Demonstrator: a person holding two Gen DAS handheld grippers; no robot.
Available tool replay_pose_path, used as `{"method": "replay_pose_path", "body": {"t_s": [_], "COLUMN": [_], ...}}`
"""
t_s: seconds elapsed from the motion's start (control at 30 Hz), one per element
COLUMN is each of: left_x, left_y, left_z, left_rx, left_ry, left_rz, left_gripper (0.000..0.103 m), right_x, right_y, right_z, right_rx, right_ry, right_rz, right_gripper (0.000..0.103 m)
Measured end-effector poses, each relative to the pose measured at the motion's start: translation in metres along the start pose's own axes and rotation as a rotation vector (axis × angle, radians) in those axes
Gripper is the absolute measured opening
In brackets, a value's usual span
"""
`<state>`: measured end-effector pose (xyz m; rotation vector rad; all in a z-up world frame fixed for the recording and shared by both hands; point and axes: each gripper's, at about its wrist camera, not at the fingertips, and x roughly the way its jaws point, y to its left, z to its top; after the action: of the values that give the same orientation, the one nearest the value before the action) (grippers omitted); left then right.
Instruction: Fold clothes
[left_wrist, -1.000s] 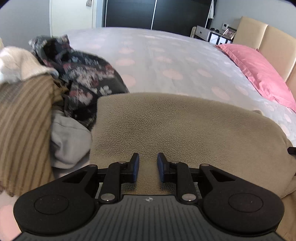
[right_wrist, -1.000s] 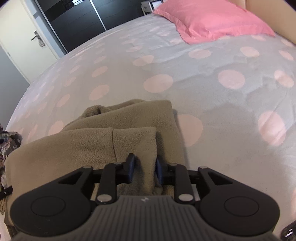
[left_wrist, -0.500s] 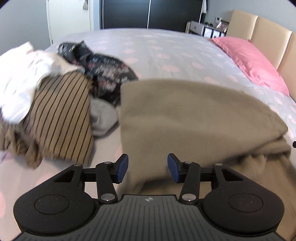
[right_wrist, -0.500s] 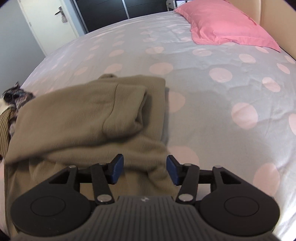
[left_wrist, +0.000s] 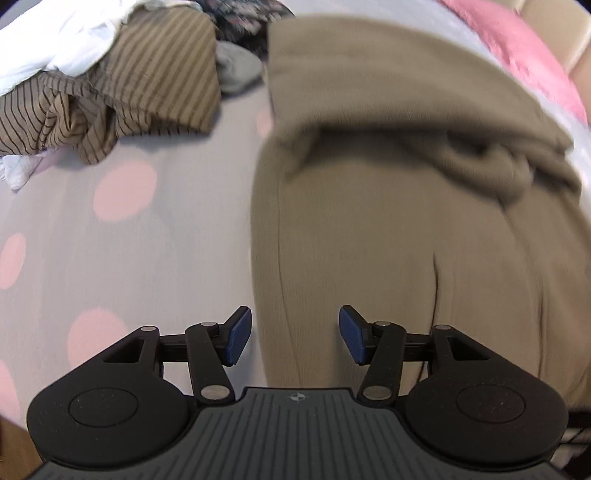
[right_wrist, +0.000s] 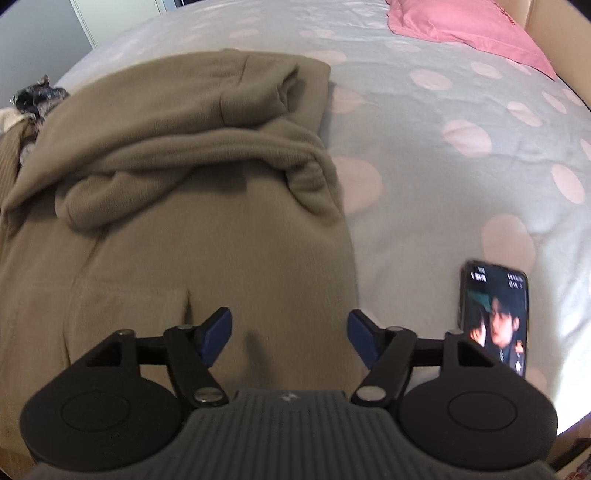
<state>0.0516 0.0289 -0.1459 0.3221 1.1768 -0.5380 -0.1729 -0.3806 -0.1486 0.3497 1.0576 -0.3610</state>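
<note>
An olive-brown fleece garment (left_wrist: 388, 229) lies on the bed, its far part folded back toward me over the near part; it also shows in the right wrist view (right_wrist: 192, 206). My left gripper (left_wrist: 294, 334) is open and empty above the garment's near left edge. My right gripper (right_wrist: 290, 338) is open and empty above the garment's near right edge. The fold ends in a rumpled roll (right_wrist: 207, 162) across the middle.
A pile of unfolded clothes lies at the left: a brown striped piece (left_wrist: 147, 81), a white one (left_wrist: 62, 40), a grey one (left_wrist: 238, 70). A phone (right_wrist: 493, 314) with a lit screen lies on the dotted bedspread (right_wrist: 461, 177) right of my right gripper. A pink pillow (right_wrist: 472, 29) sits far right.
Both grippers let go of the folded-over fleece edge, opened wide and pulled back toward the near end of the garment. The phone came into the right wrist view.
</note>
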Motion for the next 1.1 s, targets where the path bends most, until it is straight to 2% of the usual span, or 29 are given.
{"method": "replay_pose_path", "body": {"t_s": [0.1, 0.23, 0.27, 0.3, 0.33, 0.4, 0.47, 0.5, 0.53, 0.83, 0.9, 1.1], "left_x": [0.003, 0.013, 0.015, 0.016, 0.017, 0.016, 0.014, 0.013, 0.011, -0.035, -0.045, -0.081], "left_y": [-0.006, -0.009, -0.011, -0.012, -0.013, -0.014, -0.013, -0.013, -0.011, 0.006, 0.009, 0.023], "left_z": [-0.012, -0.025, -0.027, -0.028, -0.029, -0.03, -0.03, -0.03, -0.03, -0.019, -0.008, 0.025], "left_rx": [0.02, 0.025, 0.031, 0.039, 0.047, 0.05, 0.047, 0.045, 0.041, -0.062, -0.071, -0.079], "left_ry": [0.042, 0.125, 0.141, 0.144, 0.146, 0.147, 0.134, 0.126, 0.117, -0.03, -0.062, -0.166], "left_rz": [0.008, 0.029, 0.029, 0.025, 0.021, 0.0, -0.01, -0.01, -0.011, -0.159, -0.187, -0.223], "left_gripper": [0.053, 0.056, 0.056, 0.055, 0.051, 0.041, 0.026, 0.019, 0.008, 0.006, 0.006, 0.006], "right_x": [0.004, 0.023, 0.025, 0.025, 0.023, 0.019, 0.015, 0.013, 0.01, -0.033, -0.046, -0.077], "right_y": [0.001, 0.007, 0.01, 0.015, 0.02, 0.03, 0.034, 0.033, 0.032, 0.023, 0.026, 0.017], "right_z": [-0.01, -0.021, -0.023, -0.024, -0.023, -0.022, -0.021, -0.019, -0.018, -0.002, 0.009, 0.048], "right_rx": [-0.013, -0.048, -0.065, -0.091, -0.118, -0.153, -0.172, -0.163, -0.15, -0.084, -0.096, -0.107], "right_ry": [0.056, 0.179, 0.189, 0.186, 0.18, 0.16, 0.135, 0.126, 0.116, -0.034, -0.079, -0.169], "right_rz": [-0.044, -0.072, -0.07, -0.073, -0.072, -0.077, -0.088, -0.08, -0.071, 0.019, 0.029, 0.075], "right_gripper": [0.08, 0.081, 0.079, 0.071, 0.064, 0.039, 0.026, 0.023, 0.021, 0.014, 0.01, 0.01]}}
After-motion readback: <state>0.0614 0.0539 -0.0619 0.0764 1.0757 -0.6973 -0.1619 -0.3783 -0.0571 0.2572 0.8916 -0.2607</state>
